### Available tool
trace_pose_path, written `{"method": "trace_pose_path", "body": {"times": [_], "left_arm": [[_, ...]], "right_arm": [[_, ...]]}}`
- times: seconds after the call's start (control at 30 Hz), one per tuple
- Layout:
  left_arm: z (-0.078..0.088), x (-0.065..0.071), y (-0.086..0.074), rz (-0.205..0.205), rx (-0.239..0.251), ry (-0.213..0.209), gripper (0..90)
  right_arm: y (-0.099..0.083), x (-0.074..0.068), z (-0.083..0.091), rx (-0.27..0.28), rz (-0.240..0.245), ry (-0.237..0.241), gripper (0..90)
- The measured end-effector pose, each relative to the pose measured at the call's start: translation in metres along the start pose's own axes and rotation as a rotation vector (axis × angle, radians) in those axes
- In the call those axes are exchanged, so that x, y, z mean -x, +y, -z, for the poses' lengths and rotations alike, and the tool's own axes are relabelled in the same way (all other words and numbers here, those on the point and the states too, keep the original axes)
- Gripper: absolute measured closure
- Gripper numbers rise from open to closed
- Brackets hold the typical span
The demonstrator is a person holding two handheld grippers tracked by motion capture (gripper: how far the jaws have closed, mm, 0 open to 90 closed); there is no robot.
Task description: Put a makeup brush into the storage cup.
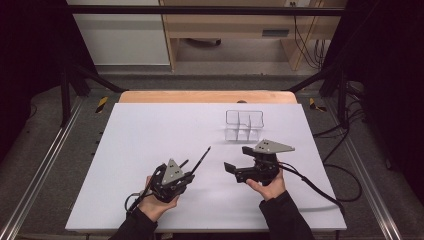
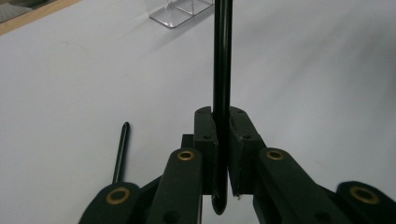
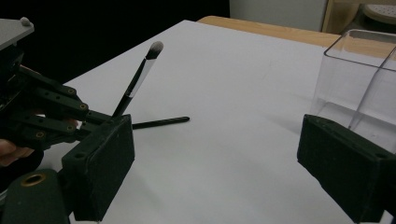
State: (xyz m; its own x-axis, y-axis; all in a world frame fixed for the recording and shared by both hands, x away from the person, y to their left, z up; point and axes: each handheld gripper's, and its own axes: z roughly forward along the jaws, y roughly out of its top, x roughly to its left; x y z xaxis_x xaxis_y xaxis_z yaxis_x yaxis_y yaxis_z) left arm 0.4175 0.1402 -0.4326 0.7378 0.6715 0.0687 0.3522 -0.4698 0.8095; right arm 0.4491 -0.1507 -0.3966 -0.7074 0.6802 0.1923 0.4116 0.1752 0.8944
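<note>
My left gripper (image 2: 222, 121) is shut on the thin black handle of a make-up brush (image 2: 222, 60). From the high view the brush (image 1: 201, 159) slants up and to the right out of the left gripper (image 1: 189, 175). In the right gripper view its pale tip (image 3: 156, 46) hangs in the air. A second black stick (image 3: 161, 122) lies flat on the white table beside the left gripper. My right gripper (image 1: 236, 158) stands open a little to the right, nothing between its pads (image 3: 100, 161).
A clear plastic organiser with compartments (image 1: 244, 124) stands on the white table top (image 1: 150, 135) just beyond the right gripper, close to its right pad (image 3: 345, 163). Black cables trail off the near right. A wooden edge runs along the table's far side.
</note>
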Motion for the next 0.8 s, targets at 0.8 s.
{"method": "trace_pose_path", "body": {"times": [0.8], "left_arm": [[-0.01,0.01,0.003,0.09,0.014,0.03,82.8]], "right_arm": [[-0.008,-0.007,-0.015,0.05,-0.087,0.021,15.8]]}}
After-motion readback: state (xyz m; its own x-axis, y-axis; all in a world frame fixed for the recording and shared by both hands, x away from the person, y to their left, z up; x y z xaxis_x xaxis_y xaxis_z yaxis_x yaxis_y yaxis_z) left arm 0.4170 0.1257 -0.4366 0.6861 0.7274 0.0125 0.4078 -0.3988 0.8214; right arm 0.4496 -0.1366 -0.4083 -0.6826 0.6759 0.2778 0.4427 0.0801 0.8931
